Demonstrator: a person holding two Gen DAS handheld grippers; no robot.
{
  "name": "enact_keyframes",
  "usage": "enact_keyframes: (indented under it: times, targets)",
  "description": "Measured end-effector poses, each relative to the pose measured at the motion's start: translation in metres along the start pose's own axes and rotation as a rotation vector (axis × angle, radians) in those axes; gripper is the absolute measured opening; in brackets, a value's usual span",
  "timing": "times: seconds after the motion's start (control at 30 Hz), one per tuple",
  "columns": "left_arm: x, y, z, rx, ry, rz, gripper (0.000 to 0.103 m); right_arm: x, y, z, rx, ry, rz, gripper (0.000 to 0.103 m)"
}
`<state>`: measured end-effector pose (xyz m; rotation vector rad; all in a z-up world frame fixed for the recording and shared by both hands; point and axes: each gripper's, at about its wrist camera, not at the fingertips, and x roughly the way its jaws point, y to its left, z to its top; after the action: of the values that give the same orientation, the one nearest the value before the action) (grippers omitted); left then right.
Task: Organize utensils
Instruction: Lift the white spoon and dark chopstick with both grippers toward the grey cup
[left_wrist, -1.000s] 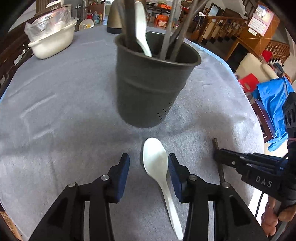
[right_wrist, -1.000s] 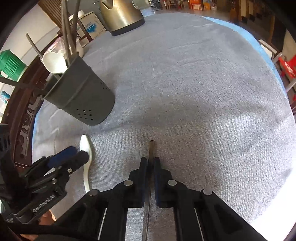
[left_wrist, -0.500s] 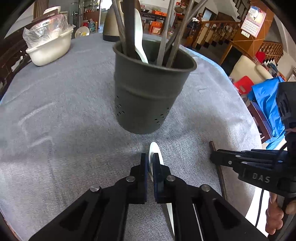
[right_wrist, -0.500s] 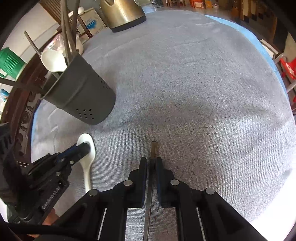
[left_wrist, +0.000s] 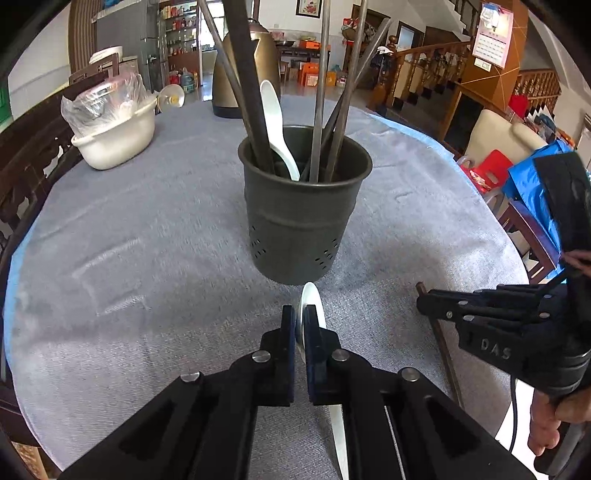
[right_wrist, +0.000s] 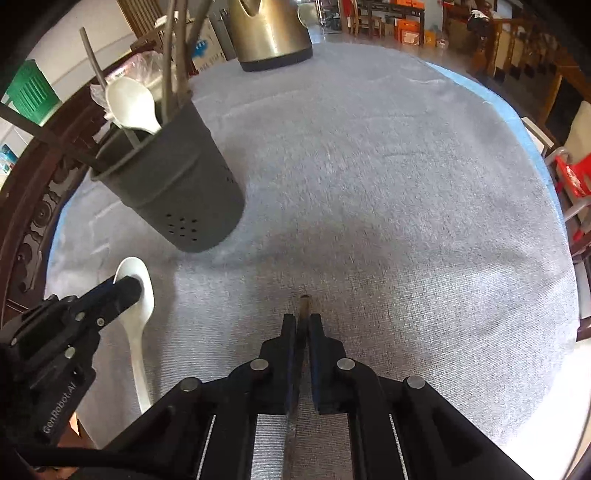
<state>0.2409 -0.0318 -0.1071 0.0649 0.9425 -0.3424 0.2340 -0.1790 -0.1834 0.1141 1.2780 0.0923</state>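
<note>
A dark grey utensil holder stands on the grey tablecloth, holding a white spoon and several dark chopsticks. Just in front of it, my left gripper is shut on the bowl of a second white spoon, turned on its edge, its handle trailing back under the fingers. To the right, my right gripper is shut on a dark chopstick, whose tip pokes out past the pads just above the cloth.
A bronze kettle stands at the table's far side. A white bowl with a plastic bag sits at the far left. Chairs, a blue bag and a wooden staircase lie beyond the right edge.
My left gripper went from open around the flat-lying spoon to shut on its bowl, and the spoon now stands on edge, lifted a little. The right gripper kept its hold on the chopstick.
</note>
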Motion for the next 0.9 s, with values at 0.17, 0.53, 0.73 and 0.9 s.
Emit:
enact_keyframes:
  times: [0.17,0.53,0.73,0.9]
  targets:
    - [-0.009,0.004,-0.002,-0.010,-0.012,0.008,0.005,-0.024,-0.005,0.001,0.011,-0.051,0.044,0.006]
    - [-0.020,0.017,0.004,-0.026,-0.034,0.028,0.005,-0.046,-0.002,0.004,0.039,-0.129,0.112,0.006]
    - [-0.029,0.021,0.004,-0.039,-0.048,0.025,0.005,-0.050,0.001,0.006,0.056,-0.135,0.155,0.006]
    - [-0.038,0.025,0.006,-0.055,-0.068,0.021,0.005,-0.055,-0.002,0.007,0.067,-0.149,0.180,0.006]
